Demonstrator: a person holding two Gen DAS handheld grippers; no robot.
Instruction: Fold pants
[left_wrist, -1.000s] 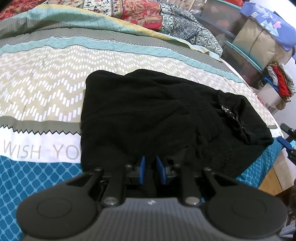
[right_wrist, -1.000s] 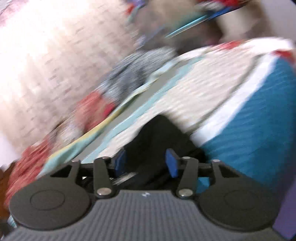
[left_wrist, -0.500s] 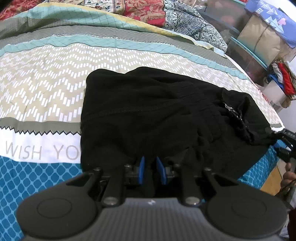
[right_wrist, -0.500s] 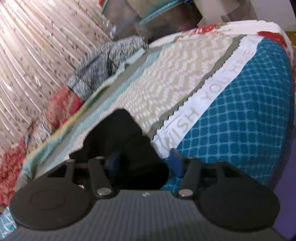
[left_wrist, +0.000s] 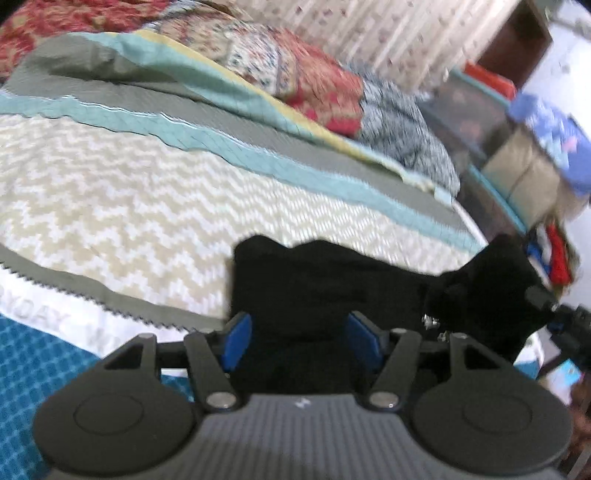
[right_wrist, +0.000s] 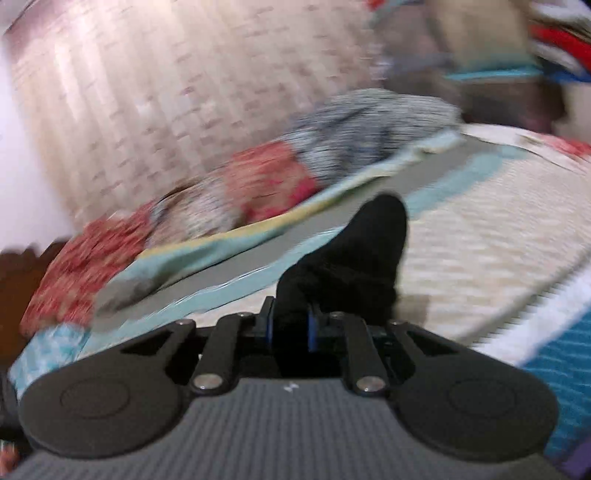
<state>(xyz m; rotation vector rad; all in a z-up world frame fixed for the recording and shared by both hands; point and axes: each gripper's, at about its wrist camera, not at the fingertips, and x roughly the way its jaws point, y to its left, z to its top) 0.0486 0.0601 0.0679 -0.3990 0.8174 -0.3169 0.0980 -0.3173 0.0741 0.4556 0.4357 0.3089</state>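
Black pants, soft and limp, lie bunched on the patterned bed. The left claw has just opened wide over them; the right claw has just closed, pinching a lifted corner. Best gripped at edges.

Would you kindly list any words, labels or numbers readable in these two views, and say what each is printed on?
"...YDAY": pale grey letters on the white band of the bedspread in the left wrist view, cut off at the edge and blurred, so uncertain.
More faint letters follow on that band, too blurred to read.
Right wrist view: no readable text.
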